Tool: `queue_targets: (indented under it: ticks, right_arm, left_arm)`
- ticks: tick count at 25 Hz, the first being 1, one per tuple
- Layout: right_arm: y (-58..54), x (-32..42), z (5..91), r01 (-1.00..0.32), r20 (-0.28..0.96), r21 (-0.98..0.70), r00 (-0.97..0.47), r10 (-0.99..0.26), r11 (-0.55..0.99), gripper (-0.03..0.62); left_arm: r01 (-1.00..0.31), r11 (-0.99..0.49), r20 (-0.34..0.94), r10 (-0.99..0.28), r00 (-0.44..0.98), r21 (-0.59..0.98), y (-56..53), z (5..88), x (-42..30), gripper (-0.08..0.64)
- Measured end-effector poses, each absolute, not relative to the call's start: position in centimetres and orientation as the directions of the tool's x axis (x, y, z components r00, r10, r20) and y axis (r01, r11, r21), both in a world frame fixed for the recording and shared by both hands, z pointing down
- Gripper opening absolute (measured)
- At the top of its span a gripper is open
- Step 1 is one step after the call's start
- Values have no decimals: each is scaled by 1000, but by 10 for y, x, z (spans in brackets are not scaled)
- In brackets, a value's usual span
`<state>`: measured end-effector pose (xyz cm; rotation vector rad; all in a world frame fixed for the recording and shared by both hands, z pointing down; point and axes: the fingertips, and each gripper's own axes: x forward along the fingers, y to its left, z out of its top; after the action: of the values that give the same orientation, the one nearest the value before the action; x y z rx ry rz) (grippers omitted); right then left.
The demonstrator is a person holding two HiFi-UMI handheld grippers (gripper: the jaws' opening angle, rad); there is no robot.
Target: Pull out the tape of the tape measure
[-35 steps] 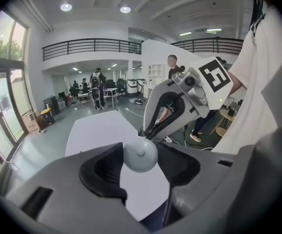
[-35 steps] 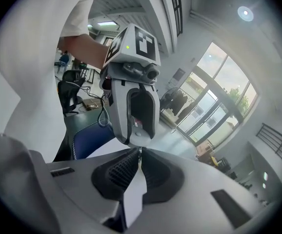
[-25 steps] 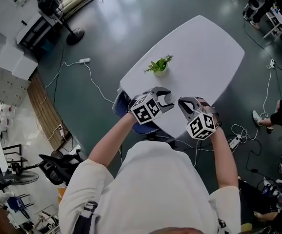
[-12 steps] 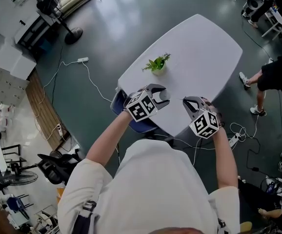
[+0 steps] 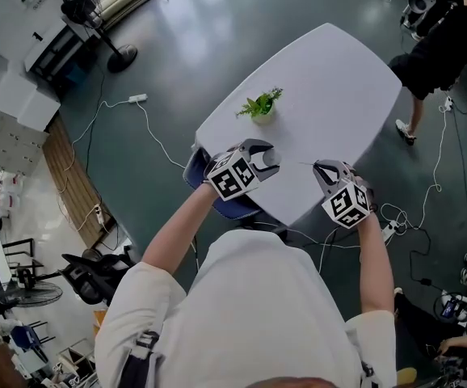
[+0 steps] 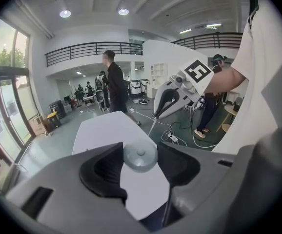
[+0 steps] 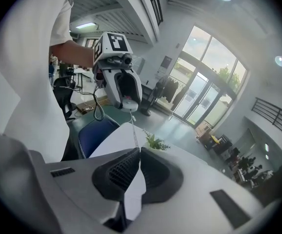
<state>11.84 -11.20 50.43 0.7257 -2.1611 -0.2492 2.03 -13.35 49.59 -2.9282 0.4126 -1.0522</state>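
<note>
Tape measure's tape (image 7: 133,130) spans sideways, straight — left hand-held gripper (image 5: 267,159) to right hand-held gripper (image 5: 319,169).

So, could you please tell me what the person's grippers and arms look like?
Both the left gripper and the right gripper have light grey bodies with curved black pads, which are ribbed on the right one. Each carries a white cube printed with black square markers. The person wears a white short-sleeved shirt, and the arms are bare below the sleeves.
</note>
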Motion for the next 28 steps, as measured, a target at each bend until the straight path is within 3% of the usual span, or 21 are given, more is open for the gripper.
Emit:
queue_targets:
  ticks: [28]
  right_arm:
    - [-115,198,531,-557,696,394,-340,-633,732,32]
  left_arm:
    - [-339,-938,638,-307,707,-75,-142,509,-26,218]
